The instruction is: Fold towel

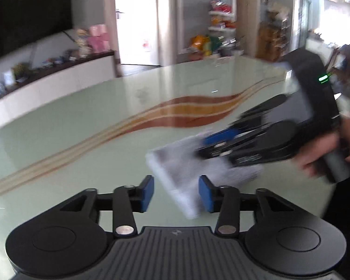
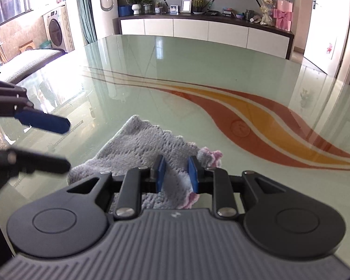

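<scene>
A grey knitted towel (image 2: 140, 149) with a pink-edged corner lies folded on the glass table (image 2: 198, 65). In the right wrist view my right gripper (image 2: 176, 175) is shut on the towel's near right part, with cloth bunched between the blue pads (image 2: 160, 175). The left wrist view is blurred; there the towel (image 1: 172, 163) sits just beyond my left gripper (image 1: 176, 193), whose pads stand apart with nothing pressed between them. In that view the right gripper (image 1: 207, 143) reaches onto the towel from the right, held by a hand (image 1: 338, 144). From the right wrist the left gripper (image 2: 66, 143) hovers left of the towel, open.
The table (image 1: 81, 126) is pale green glass with orange and red wavy stripes. Behind it stands a white sideboard (image 2: 198, 30) with plants, frames and a pink gift box (image 2: 283, 16). A bench (image 2: 28, 60) sits past the table's left edge.
</scene>
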Demonstrator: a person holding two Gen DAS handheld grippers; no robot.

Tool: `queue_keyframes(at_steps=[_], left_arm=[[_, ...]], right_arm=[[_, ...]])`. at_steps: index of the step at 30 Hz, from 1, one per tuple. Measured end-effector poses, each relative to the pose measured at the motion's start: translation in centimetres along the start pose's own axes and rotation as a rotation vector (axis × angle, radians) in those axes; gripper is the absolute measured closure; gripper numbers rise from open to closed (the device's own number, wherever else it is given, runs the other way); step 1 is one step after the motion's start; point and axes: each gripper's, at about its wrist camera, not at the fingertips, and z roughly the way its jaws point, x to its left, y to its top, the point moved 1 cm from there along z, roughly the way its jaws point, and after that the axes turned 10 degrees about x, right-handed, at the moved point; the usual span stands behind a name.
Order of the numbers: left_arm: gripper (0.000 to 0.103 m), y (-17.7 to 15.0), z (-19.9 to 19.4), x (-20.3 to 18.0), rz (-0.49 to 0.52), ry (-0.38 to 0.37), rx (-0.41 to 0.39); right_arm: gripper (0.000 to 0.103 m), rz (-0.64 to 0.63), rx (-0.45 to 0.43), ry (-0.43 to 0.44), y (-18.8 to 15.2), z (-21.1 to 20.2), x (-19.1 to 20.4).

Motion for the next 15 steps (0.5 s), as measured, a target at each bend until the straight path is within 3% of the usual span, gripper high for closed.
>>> queue_keyframes(at_steps=[4,7,12,15], left_arm=[[0.053,0.2,1.7,-0.7,-0.028,0.002,0.021],[0.050,-0.7,3.0,-0.5,-0.026,0.022,0.112],[0.048,-2.1,1.9,-0.7,0.002,0.072,0.161],[0.048,-2.0,0.1,-1.1,-0.020,0.071,0.109]], right_arm=[[0.080,0.005,-0.003,0.004,-0.1,-0.1,-0.1],[0.080,0.008,-0.005,0.005,0.0,-0.1,-0.2],[0.080,0.008,-0.003,0.008,0.1,0.0,-0.4],[0.080,0.008,-0.001,0.010,0.2,-0.4,-0.5]])
